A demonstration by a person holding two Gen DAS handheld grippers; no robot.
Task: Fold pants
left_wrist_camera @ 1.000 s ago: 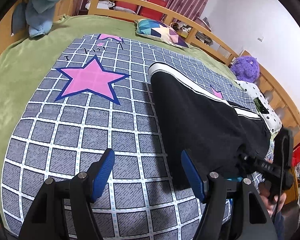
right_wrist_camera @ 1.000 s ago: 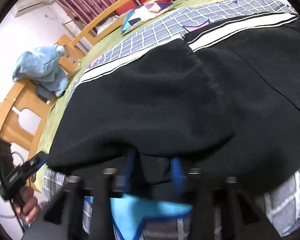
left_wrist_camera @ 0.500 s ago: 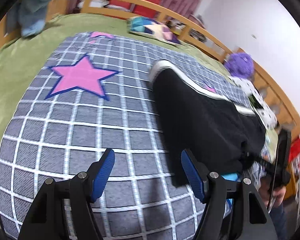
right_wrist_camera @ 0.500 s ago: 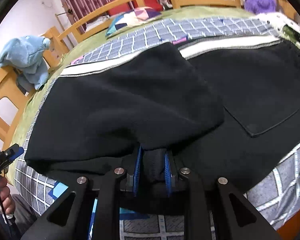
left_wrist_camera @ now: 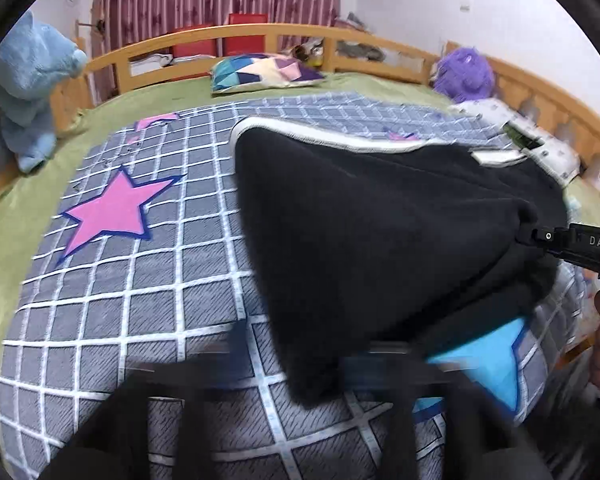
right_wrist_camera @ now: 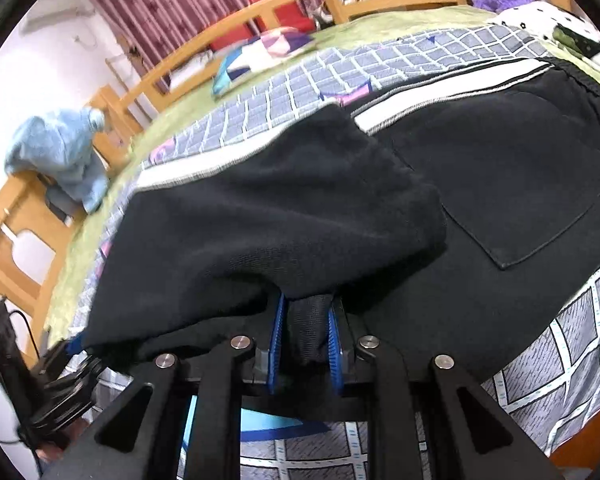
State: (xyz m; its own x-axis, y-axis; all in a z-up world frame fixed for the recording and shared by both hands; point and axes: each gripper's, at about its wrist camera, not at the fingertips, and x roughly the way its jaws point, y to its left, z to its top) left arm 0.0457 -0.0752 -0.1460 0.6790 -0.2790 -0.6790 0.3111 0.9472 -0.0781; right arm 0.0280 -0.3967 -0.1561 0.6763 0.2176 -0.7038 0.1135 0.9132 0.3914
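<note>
While a patterned pillow point(left_wrist_camera: 264, 72) lies far off, the black pants point(right_wrist_camera: 340, 216) stretch left to right across the checked blanket point(left_wrist_camera: 140, 280); right gripper point(right_wrist_camera: 305, 344) pinches their near edge, left gripper point(left_wrist_camera: 320, 376), just closing, is blurred.

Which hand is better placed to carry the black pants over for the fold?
Right. The right gripper is shut on a bunch of the black fleece pants. The left gripper has just been closing its jaws at the pants' corner, too blurred to judge.
</note>
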